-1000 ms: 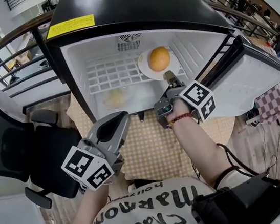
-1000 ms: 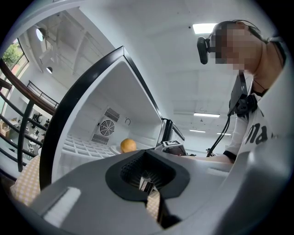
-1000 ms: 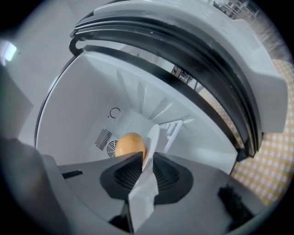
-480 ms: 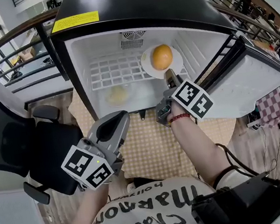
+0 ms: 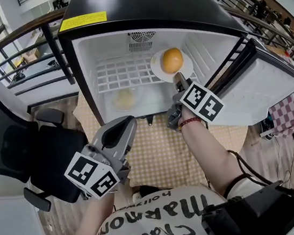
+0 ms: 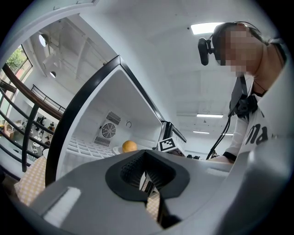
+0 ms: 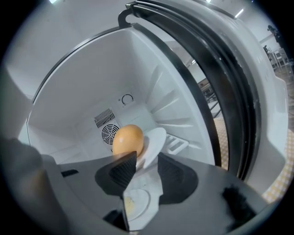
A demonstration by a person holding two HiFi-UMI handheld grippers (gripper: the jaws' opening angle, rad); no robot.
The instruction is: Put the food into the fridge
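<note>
A round orange fruit sits on a round white plate on the white wire shelf, inside the open black-topped fridge. The right gripper reaches in, tilted slightly down. Its jaws have just been opening and stand wide, with the plate's near rim loose between them. The left gripper hangs outside the fridge, jaws together and empty.

Orange sits on white plate (upper wire shelf) inside open fridge.
</note>
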